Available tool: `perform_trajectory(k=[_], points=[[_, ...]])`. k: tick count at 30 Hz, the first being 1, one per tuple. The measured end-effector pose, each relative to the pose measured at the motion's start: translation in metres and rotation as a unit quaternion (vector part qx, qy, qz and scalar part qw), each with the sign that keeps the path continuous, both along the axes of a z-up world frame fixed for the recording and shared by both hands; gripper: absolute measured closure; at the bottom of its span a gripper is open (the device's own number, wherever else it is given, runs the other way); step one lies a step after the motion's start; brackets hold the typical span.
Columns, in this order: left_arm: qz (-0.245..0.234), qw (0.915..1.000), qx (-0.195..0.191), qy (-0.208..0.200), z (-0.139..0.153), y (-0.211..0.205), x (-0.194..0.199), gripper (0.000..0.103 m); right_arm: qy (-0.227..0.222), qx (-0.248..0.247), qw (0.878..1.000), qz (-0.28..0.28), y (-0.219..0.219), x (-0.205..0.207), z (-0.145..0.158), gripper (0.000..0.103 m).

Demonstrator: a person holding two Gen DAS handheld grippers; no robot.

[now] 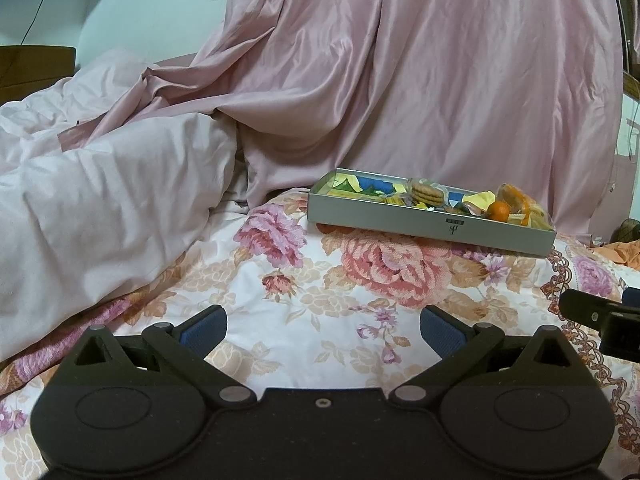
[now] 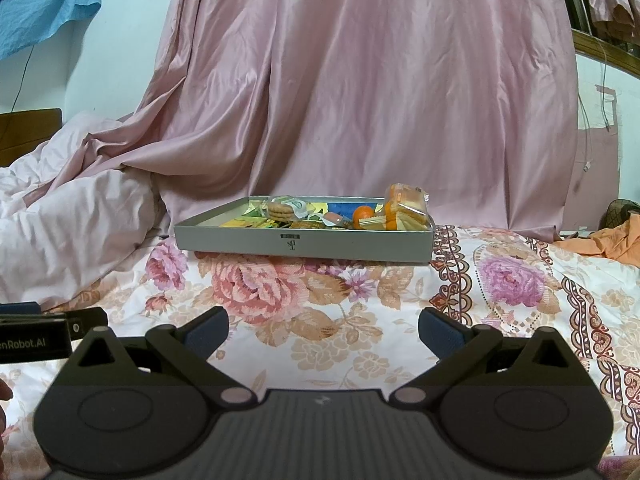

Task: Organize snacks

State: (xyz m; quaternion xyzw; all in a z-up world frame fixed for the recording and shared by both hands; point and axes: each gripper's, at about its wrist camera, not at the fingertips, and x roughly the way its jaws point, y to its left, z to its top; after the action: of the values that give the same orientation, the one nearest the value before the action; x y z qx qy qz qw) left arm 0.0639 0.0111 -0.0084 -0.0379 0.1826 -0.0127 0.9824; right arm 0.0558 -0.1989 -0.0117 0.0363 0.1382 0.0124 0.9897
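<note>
A grey tray (image 2: 304,242) of snacks sits on a floral bedsheet (image 2: 360,320) before a pink curtain (image 2: 360,80), holding biscuits (image 2: 280,211), an orange (image 2: 363,215) and wrapped cakes (image 2: 406,210) (the cakes piled at its right end). The left gripper (image 1: 322,330) and right gripper (image 2: 323,330) hover low over the sheet, near the tray, jaws spread wide and empty.

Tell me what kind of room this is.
Most likely a bedroom: a floral bedsheet covers a bed, a rumpled pale pink duvet lies on it, and pink drapery hangs behind the snack box.
</note>
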Motion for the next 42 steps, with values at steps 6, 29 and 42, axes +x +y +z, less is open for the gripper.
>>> perform_trajectory(k=[6, 29, 42], points=[[-0.001, 1.0, 0.0, 0.0, -0.0003, 0.0002, -0.0004, 0.001, 0.0, 0.0, 1.0, 0.0, -0.0001, -0.0002, 0.0001, 0.0], [-0.001, 1.0, -0.002, -0.002, -0.0003, 0.0003, -0.0017, 0.001, 0.005, 0.0, 1.0, 0.0, 0.0012, -0.0006, -0.0034, 0.0], [0.0, 0.9999, -0.004, 0.015, 0.0029, -0.0059, -0.0027, 0.001, 0.01, -0.002, 1.0, 0.002, 0.0021, 0.0001, -0.0049, 0.0]])
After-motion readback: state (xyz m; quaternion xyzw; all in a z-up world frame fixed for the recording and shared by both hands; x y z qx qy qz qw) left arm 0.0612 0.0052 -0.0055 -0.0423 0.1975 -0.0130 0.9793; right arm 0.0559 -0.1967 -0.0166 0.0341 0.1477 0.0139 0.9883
